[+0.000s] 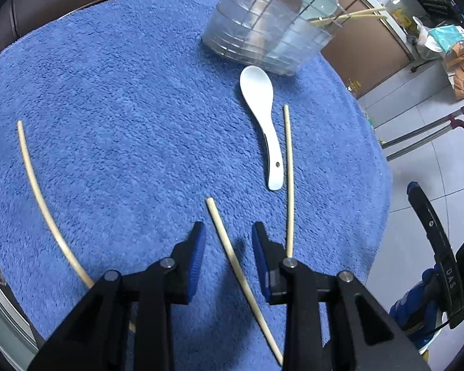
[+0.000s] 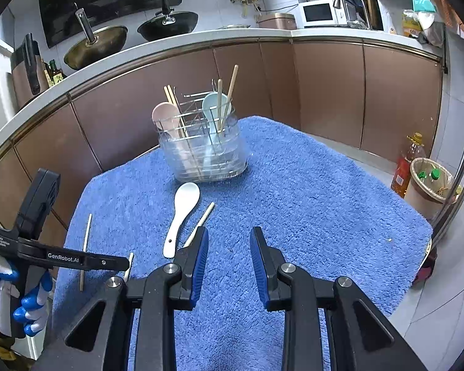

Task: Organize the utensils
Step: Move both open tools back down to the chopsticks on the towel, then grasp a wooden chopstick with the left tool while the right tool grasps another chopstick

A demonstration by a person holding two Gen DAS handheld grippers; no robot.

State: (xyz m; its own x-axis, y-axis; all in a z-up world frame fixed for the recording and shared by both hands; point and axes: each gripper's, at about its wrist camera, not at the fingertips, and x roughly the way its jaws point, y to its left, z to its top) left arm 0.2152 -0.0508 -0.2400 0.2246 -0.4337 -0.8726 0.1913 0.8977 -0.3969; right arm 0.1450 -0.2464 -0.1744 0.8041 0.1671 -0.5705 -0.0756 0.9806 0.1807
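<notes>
A clear utensil holder (image 1: 263, 31) (image 2: 204, 151) stands at the far side of the blue towel (image 1: 123, 108) (image 2: 309, 191); it holds a pink spoon, a pale blue spoon and several chopsticks. A white spoon (image 1: 263, 117) (image 2: 181, 213) lies in front of it. Three loose chopsticks lie on the towel: one at the left (image 1: 37, 185), one beside the spoon (image 1: 289, 179) (image 2: 201, 221), one (image 1: 232, 256) between the open jaws of my left gripper (image 1: 229, 232), not gripped. My right gripper (image 2: 229, 235) is open and empty over the towel.
The left gripper body and gloved hand (image 2: 31, 262) show at the left of the right wrist view. Brown cabinets (image 2: 324, 86) and a counter with woks stand behind. A bin (image 2: 430, 182) and oil bottle (image 2: 405, 167) are on the floor at the right.
</notes>
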